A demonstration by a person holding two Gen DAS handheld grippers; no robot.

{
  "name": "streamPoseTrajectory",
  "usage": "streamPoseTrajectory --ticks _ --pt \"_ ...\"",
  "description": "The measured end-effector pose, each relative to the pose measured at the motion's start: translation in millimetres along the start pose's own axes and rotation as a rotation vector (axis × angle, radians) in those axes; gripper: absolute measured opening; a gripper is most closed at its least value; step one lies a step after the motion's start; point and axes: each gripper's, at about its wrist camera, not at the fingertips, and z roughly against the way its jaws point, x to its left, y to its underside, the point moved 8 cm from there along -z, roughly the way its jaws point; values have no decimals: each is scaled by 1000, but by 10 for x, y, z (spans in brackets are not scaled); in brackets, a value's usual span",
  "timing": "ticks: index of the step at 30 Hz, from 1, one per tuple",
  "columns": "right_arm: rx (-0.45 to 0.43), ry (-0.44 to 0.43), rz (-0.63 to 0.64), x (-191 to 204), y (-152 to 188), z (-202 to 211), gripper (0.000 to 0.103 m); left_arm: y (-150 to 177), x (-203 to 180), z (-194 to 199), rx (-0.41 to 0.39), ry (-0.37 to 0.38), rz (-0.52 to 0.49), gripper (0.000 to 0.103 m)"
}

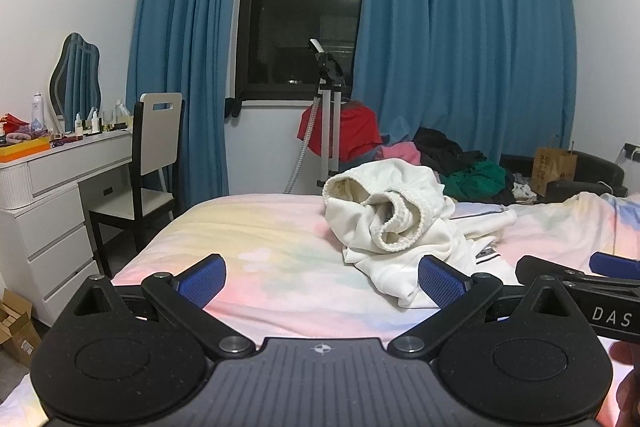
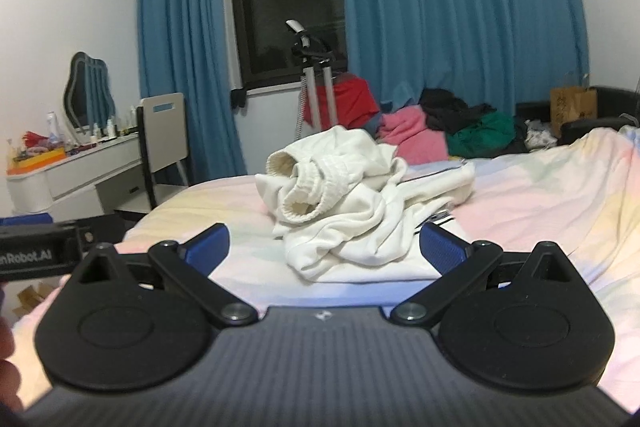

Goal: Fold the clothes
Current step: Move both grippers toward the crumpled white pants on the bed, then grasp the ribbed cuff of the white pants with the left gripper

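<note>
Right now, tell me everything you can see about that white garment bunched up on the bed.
The white garment is a soft, thick-looking knit piece, possibly a sweatshirt, crumpled in a heap rather than folded. Two ribbed openings curl up at the top of the pile, one tucked partly into the other. A flatter part with a thin dark stripe spreads out behind toward the right, and a small dark label shows near its lower edge. It rests on the pastel bedspread. Neither the left claw nor the right claw grips it; both are open.

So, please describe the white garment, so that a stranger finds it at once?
Start at the pastel bed. In its middle lies a crumpled white garment with ribbed cuffs. Unlike the pink, green and black clothes piled behind, it is white and lies alone.
</note>
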Motion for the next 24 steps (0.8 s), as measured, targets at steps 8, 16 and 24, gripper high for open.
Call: streamPoseTrajectory --ticks 8,16,24 --pt "-6 -5 -4 3 -7 24 54 70 -43 -61 12 14 -3 103" --pt "-74 25 -73 -116 -95 108 28 147 -82 -132 7 56 31 103" --pt "-22 69 -248 -463 -112 135 19 217 -332 -363 14 119 -21 103"
